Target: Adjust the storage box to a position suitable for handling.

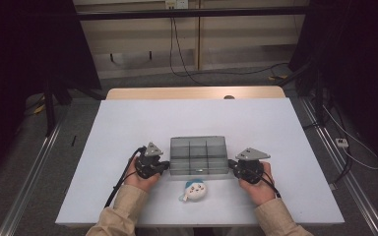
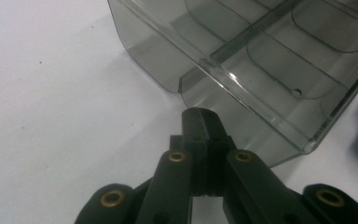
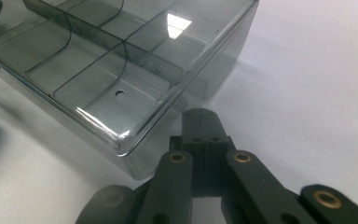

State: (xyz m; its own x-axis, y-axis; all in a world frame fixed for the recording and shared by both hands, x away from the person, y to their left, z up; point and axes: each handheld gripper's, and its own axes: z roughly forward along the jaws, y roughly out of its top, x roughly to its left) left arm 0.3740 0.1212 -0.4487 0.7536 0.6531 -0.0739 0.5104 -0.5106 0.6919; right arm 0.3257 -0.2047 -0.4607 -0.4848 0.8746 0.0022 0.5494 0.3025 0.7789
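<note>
A white rectangular table (image 1: 128, 128) carries a smoky clear plastic divided box (image 1: 199, 155) at its middle. 2 grippers flank it, left gripper (image 1: 165, 167) and right gripper (image 1: 232, 164), jaws shut, holding nothing. A small round white-and-blue plush toy (image 1: 195, 191) lies just before the box.

- The high view looks forward and down from above the person's side, taking in the whole table (image 1: 128, 123) from afar.
- The left gripper view sits close, facing the smoky tray (image 2: 261, 70) toward 1 o'clock.
- The right gripper view sits close, facing the same tray toward 11 o'clock.
</note>
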